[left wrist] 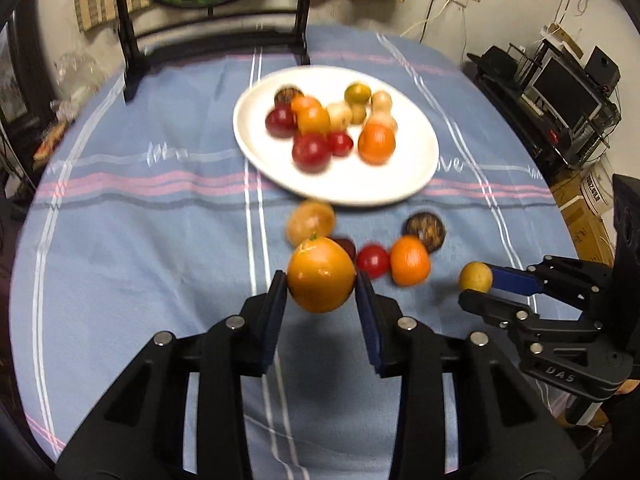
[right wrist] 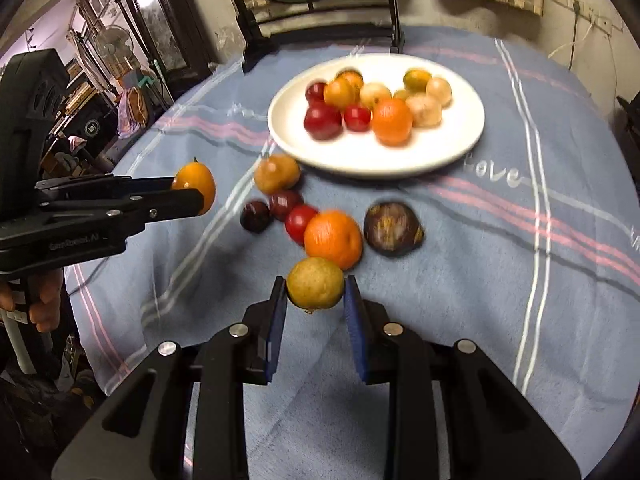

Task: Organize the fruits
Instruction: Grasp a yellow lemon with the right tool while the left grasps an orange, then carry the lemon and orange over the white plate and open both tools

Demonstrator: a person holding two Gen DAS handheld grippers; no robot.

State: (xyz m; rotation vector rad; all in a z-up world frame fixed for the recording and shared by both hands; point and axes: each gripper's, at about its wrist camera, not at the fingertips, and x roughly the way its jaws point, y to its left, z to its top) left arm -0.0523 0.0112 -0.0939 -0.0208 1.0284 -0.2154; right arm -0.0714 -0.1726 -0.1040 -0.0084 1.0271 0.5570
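The left hand-held gripper grasps a large orange fruit lifted clear of the cloth-covered worktop, on the near side of the white plate; the right hand-held gripper clamps a small yellow fruit, also nearer than the plate. Loose fruit – a mandarin, a red tomato, a dark round fruit – lies just short of the plate's near rim.
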